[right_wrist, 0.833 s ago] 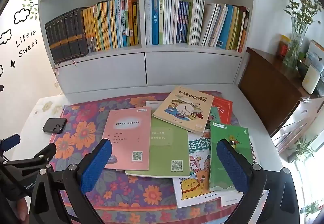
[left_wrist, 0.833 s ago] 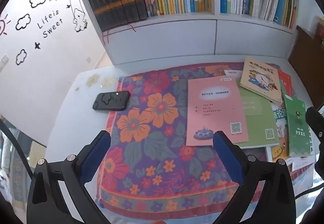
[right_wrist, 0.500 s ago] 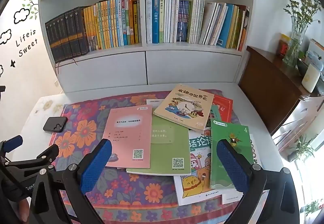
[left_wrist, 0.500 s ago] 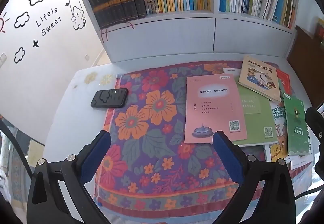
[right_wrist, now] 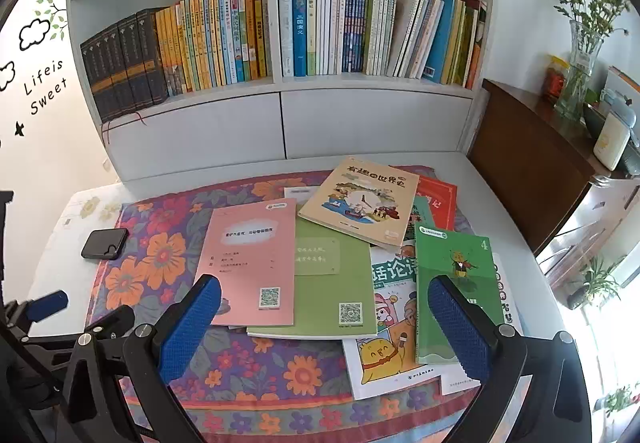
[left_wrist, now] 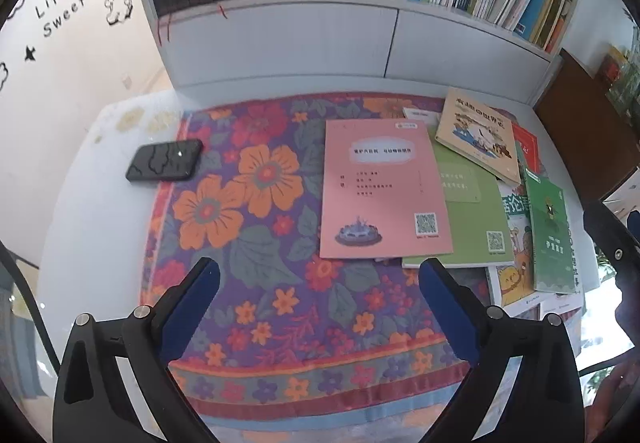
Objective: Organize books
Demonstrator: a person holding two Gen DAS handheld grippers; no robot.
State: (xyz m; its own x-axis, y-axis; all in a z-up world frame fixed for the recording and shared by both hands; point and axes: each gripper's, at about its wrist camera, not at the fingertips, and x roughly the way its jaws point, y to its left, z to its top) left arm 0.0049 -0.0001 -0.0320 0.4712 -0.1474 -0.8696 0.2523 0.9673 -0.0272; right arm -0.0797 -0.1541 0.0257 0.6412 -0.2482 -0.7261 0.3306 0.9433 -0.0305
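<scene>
Several overlapped books [right_wrist: 340, 267], lower covers mostly hidden, titles blurred.

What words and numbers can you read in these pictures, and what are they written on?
"Life is Sweet": sticker on the wall.
"4": top corner of the dark green book.
"有趣的世界史": title of the tan book.
Pink book and light green book: print too small to read.
Shelf books: spines too small to read.

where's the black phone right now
The black phone lies flat at the left of the table, partly on the left edge of the floral cloth, well left of the pink booklet; the right wrist view shows the same.
</scene>
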